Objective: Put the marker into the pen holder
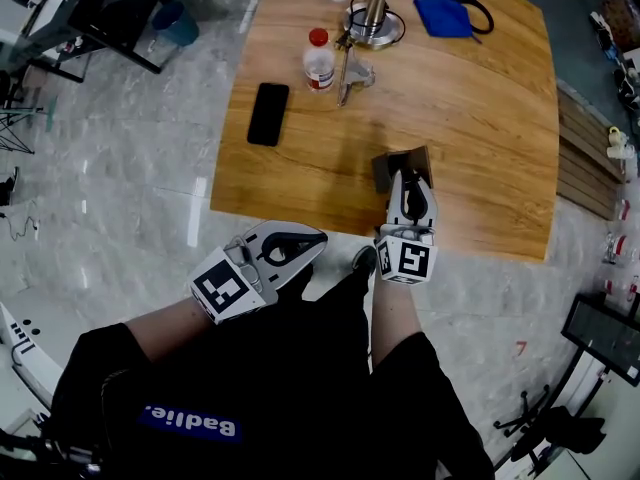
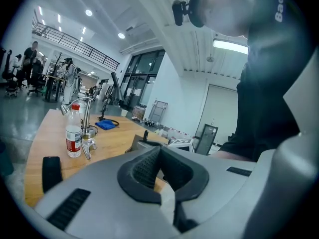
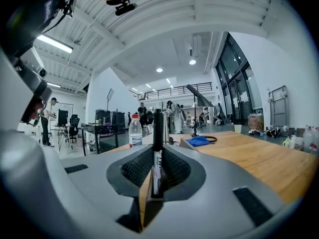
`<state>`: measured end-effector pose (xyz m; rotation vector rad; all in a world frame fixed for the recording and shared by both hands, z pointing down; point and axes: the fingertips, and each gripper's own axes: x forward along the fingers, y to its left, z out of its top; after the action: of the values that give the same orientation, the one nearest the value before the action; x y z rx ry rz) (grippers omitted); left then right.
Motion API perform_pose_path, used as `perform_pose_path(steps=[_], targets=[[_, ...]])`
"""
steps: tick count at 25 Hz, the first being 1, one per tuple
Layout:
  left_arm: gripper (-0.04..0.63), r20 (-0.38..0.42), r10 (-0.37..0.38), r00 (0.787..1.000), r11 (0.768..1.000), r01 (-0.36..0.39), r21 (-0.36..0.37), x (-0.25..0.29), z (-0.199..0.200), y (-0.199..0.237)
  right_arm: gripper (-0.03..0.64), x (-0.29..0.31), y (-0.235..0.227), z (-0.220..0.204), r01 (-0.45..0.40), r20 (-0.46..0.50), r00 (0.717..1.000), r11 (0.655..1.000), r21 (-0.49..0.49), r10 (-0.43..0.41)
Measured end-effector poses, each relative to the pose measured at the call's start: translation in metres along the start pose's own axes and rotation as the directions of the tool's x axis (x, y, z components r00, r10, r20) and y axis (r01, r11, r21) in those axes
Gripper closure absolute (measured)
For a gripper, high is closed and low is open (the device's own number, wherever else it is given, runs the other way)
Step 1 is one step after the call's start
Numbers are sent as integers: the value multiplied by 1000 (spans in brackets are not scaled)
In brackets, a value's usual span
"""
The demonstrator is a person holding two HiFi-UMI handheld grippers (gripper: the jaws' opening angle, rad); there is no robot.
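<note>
A black-capped marker with a white body (image 3: pixel 156 169) stands upright between the jaws of my right gripper (image 3: pixel 157 176), which is shut on it. In the head view the right gripper (image 1: pixel 408 190) sits at the table's near edge, its tips right at the dark square pen holder (image 1: pixel 392 166). From the left gripper view the pen holder (image 2: pixel 140 143) appears as a brown box beside the right gripper's marker cube. My left gripper (image 1: pixel 296 245) hangs off the table over the person's lap. Its jaws (image 2: pixel 160 166) are together with nothing in them.
On the wooden table (image 1: pixel 480 118) stand a water bottle (image 1: pixel 318 60), a black phone (image 1: pixel 268 114), a lamp base (image 1: pixel 374 23) and a blue cloth (image 1: pixel 443 16) at the far side. People and desks fill the hall behind.
</note>
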<state>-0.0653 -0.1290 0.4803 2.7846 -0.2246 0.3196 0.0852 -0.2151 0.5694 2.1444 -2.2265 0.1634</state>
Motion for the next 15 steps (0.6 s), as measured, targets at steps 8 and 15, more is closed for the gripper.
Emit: perform_pose_path(steps=[8, 15], targets=[[586, 1, 3, 1000, 1000, -3, -2, 3, 0, -7, 569, -1, 3, 3, -30, -7, 1000, 999, 10, 30], [586, 44, -2, 999, 1000, 1, 30, 10, 19, -17, 569, -17, 14, 53, -108, 29, 994, 994, -9, 108]])
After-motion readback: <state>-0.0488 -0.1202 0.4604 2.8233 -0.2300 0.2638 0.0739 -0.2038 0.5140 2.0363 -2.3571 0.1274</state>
